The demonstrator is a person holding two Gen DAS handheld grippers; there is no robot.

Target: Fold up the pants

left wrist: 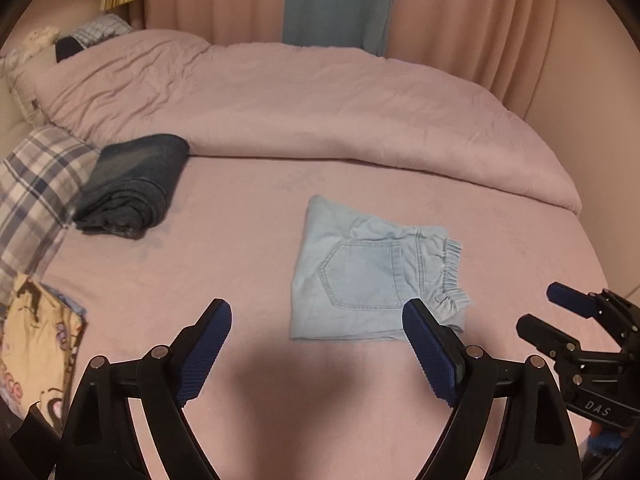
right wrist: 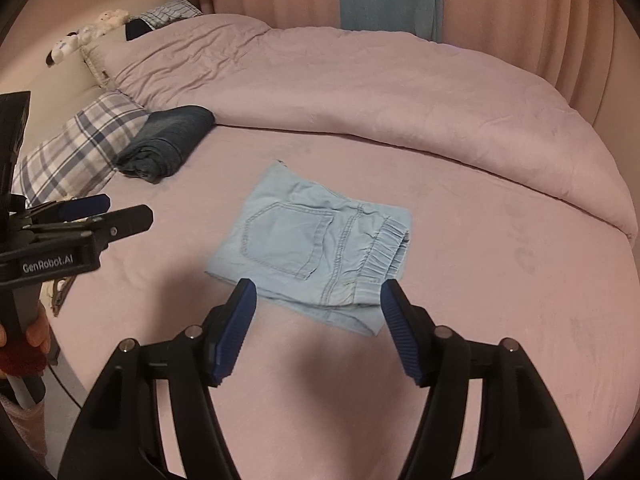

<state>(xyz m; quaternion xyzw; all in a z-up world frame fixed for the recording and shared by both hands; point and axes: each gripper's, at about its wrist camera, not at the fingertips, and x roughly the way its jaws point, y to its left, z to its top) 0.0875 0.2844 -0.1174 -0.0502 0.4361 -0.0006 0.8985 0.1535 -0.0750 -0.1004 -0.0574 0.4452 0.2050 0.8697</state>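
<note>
While the light-blue pants [left wrist: 362, 276] lie folded into a compact square on the pink sheet [left wrist: 224, 248], elastic waistband toward the right gripper [right wrist: 318, 320], both it and the left gripper [left wrist: 316, 344] hover nearside of them, jaws apart and empty, right nearer.

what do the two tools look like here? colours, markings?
Both alike: the left tool and right tool have black angular plastic frames, silver pivot pins and ribbed blue pads. Seen from the other camera, white lettering shows on the body of each: GenRobot.AI on the left, DAS on the right. No cables visible.
</note>
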